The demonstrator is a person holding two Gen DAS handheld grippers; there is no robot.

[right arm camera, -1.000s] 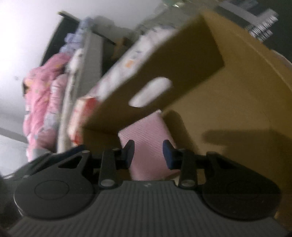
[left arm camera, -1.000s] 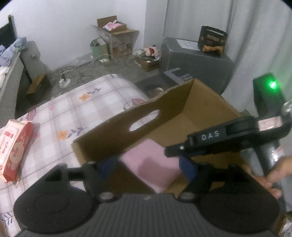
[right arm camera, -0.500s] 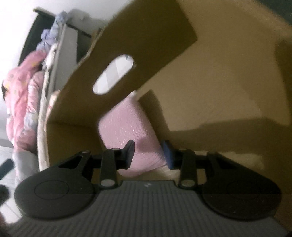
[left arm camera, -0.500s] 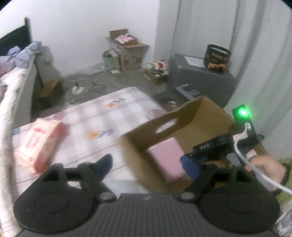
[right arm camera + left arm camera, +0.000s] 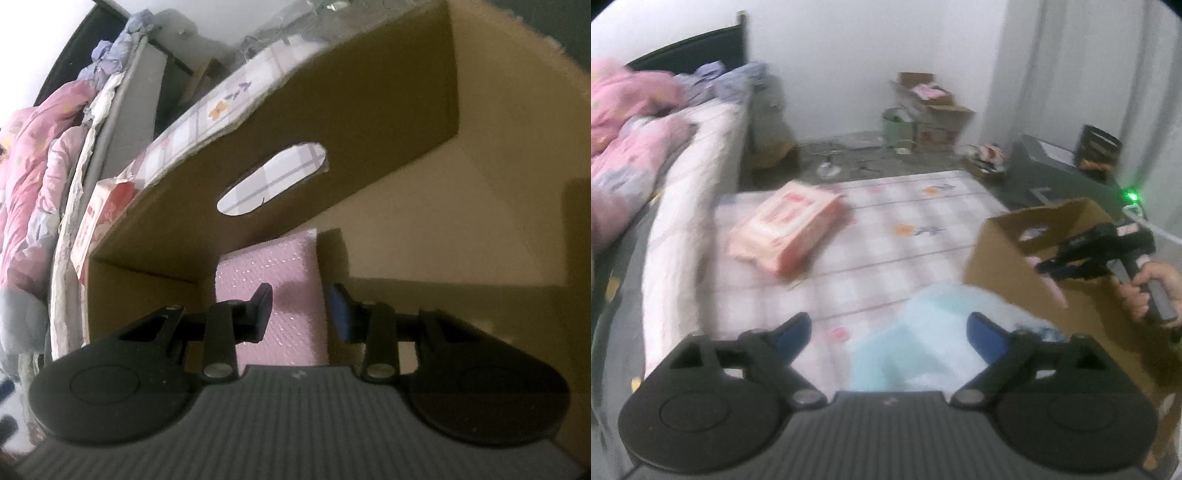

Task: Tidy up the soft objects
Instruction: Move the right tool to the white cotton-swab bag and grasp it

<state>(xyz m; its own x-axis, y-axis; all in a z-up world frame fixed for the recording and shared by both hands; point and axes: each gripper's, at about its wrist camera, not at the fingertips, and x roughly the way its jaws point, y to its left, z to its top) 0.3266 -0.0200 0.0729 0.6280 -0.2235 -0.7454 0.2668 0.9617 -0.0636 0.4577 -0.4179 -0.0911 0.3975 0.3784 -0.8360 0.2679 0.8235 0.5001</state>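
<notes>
Your left gripper (image 5: 888, 334) has its jaws spread wide, and they have just been opening further; nothing is pinched. A pale blue pack (image 5: 923, 347) lies on the bed (image 5: 886, 236) just under and between them, beside the box (image 5: 1004, 258). It's blurred, but looks like a soft plastic-wrapped pack: probably light, squashy, with a slick film. Take it across the short width near the middle and close enough to dent it, or it may slide out.

Your right gripper (image 5: 301, 308) is down inside the box with its jaws partly closed, a narrow gap between them. They sit over the pink pack (image 5: 288, 266) on the box floor, against the wall with the handle slot. The pads don't seem to press it; I'd call it released.

The red-and-pink pack (image 5: 786, 229) lies farther up the bed, well apart from the box. It's bigger and likely floppy, so grip it mid-body, not at a sealed end.
</notes>
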